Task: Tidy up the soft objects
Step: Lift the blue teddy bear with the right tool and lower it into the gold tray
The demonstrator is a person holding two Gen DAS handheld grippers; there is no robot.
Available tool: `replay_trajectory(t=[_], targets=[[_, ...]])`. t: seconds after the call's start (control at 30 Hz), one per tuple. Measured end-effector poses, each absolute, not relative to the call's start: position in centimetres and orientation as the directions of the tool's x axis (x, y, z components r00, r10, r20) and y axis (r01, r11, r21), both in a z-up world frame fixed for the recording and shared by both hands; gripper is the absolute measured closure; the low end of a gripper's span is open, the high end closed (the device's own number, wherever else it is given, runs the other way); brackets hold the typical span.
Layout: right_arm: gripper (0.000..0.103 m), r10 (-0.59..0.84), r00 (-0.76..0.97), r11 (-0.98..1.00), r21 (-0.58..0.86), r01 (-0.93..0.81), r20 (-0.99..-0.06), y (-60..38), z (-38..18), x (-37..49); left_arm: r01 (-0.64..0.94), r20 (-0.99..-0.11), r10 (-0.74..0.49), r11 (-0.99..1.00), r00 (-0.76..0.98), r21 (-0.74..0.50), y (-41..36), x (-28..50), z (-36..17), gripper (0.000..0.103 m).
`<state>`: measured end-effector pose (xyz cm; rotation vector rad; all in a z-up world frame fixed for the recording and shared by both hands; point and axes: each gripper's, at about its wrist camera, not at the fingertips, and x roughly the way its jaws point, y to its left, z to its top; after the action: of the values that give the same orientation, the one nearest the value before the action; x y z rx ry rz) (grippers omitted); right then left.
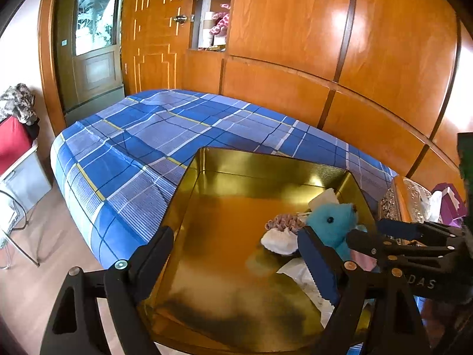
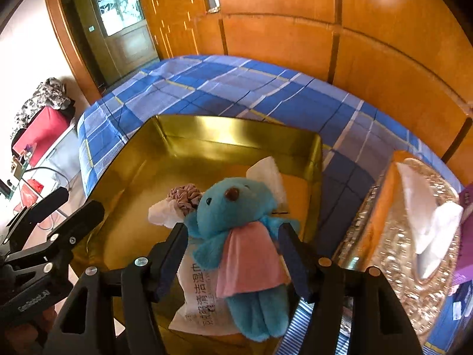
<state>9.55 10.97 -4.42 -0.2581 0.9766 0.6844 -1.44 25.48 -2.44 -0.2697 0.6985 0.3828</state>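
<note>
The blue plush bear (image 2: 236,236) lies in the gold tin (image 2: 236,127) near its right wall, on a white wipes packet (image 2: 198,293), and the right gripper (image 2: 233,254) straddles it, jaws wide, not gripping. A clean release means backing straight out without snagging the pink cape. The scrunchie (image 2: 184,196) sits just behind; the left gripper (image 1: 233,254), also wide, hovers empty over the tin's bare floor.

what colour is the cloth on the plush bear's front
Pink, on the blue plush bear; clearest in the right wrist view.
</note>
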Motion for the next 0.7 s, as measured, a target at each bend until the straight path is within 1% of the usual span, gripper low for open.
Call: replay_trajectory(t=[0.27,0.7], targets=[[0.039,0.380,0.519,0.799,-0.011,-0.601,-0.766,8.8,-2.5,7.1,-0.393,-0.651,0.241,0.915,0.720,-0.096,24.1,-1.5,-1.8,0.015],[0.039,0.353,0.682,0.862,-0.061,-0.504,-0.640,3.5,0.7,4.3,-0.306,-0.636,0.197,0.950,0.746,-0.065,21.1,-1.6,-1.4,0.015]])
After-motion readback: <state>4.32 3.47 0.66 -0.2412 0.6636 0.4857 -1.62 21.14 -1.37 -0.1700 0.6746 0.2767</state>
